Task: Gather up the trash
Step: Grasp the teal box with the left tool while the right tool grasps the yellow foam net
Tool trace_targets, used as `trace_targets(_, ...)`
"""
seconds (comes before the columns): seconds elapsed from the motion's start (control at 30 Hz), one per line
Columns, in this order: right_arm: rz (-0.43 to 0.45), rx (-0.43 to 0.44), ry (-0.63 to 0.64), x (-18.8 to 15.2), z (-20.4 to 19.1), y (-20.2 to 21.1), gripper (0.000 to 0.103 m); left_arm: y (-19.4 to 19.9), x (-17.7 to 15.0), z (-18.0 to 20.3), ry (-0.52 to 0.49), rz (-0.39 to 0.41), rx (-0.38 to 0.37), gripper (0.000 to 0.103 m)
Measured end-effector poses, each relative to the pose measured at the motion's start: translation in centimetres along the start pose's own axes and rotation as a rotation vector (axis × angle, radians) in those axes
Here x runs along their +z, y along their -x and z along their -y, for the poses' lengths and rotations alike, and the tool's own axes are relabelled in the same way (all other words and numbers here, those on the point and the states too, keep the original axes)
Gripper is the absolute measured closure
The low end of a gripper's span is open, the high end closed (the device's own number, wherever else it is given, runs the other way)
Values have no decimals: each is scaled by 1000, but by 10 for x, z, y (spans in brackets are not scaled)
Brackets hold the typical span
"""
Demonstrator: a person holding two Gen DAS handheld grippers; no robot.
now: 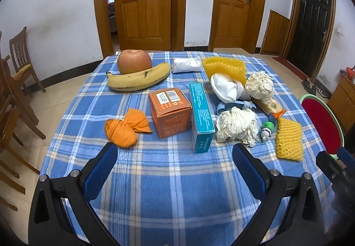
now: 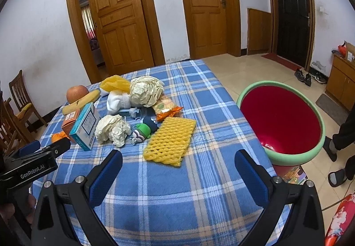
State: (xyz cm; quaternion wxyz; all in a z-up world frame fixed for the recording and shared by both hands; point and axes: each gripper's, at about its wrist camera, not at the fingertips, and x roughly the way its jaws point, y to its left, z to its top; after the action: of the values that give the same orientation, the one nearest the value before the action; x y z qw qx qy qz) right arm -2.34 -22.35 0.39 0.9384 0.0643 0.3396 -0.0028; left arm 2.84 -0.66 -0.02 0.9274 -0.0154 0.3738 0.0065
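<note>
Hovering above the near edge of the blue plaid tablecloth, the left gripper has its fingers spread wide and grasps nothing. The right gripper is likewise released and empty. Trash lies on the cloth: a crumpled paper ball just beside the teal box, a second paper ball farther back, a yellow foam net directly ahead of the right gripper, and a snack wrapper behind it. An apple touches a banana at the far left. A red basin with green rim sits off the table's right side.
</note>
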Motion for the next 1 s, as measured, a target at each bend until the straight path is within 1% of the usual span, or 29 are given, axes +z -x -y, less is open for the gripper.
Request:
trace_targets(0.07,-14,-1,0,2,2,-6,0,-5,3,1,-3,-5,0,3)
trace_targets(0.13,-31,-1,5,4,2,-12,0,-10,6,3,-6,-13,-7,7)
trace_targets(0.2,-50,1,12,4,2,-20,0,-16,10,5,-10,-19,-23,8)
trace_targets(0.3,-78,2,13,5,4,-29,0,-25,14,10,-15,-34,-38,15)
trace_targets(0.37,-95,0,13,5,5,-37,0,-31,15,12,-15,-46,-62,17)
trace_targets(0.4,-100,-2,15,5,5,-39,0,-34,15,13,-16,-51,-72,23)
trace_targets(0.43,-110,-9,20,5,5,-42,0,-38,16,15,-19,-64,-88,31)
trace_targets(0.53,-135,-23,28,7,5,-51,0,-49,16,17,-17,-104,-136,42)
trace_targets(0.67,-167,-16,24,7,-1,-59,0,-56,16,18,-23,-118,-173,50)
trace_targets(0.7,-172,-13,25,7,-3,-61,0,-56,16,19,-26,-118,-177,54)
trace_targets(0.73,-174,-11,25,7,-4,-61,0,-58,16,19,-29,-121,-184,62)
trace_targets(0.77,-178,-8,25,7,-7,-63,0,-59,15,19,-30,-126,-188,66)
trace_targets(0.8,-184,-7,25,6,-8,-64,0,-60,15,19,-31,-129,-190,75)
trace_targets(0.87,-198,-5,26,6,-10,-68,0,-60,15,17,-32,-127,-183,79)
trace_targets(0.93,-218,-2,15,3,-11,-72,1,-60,14,14,-22,-126,-196,85)
trace_targets(0.97,-223,2,9,2,-10,-73,2,-59,13,12,-13,-127,-206,85)
trace_targets(1.0,-214,-6,13,1,-11,-73,5,-59,13,11,-6,-127,-210,85)
